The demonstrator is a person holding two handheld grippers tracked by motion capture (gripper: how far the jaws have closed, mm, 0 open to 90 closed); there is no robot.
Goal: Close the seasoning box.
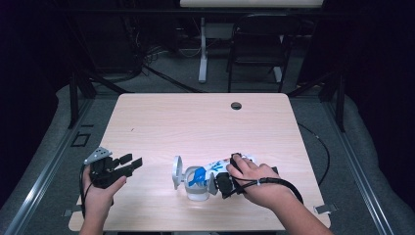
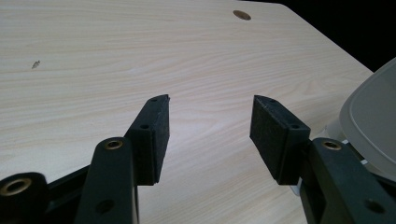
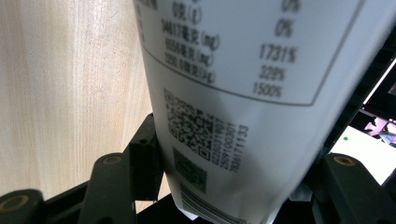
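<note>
A white container with blue print (image 1: 211, 169) lies tilted near the table's front edge, and its round lid (image 1: 177, 172) stands open at its left end. A white round part (image 1: 198, 192) sits under that end. My right gripper (image 1: 218, 182) is shut on the container's body. In the right gripper view the printed label with its square code (image 3: 224, 93) sits between both jaws, which press its sides. My left gripper (image 1: 133, 163) hovers to the left of the lid, open, with only bare wood between its jaws (image 2: 210, 126). The pale lid (image 2: 373, 116) shows at that view's right edge.
The light wooden table (image 1: 195, 122) has a dark cable hole (image 1: 236, 105) at its far side. A black cable (image 1: 323, 147) loops off the right edge. A chair (image 1: 259, 44) and a desk leg (image 1: 202, 49) stand beyond the table.
</note>
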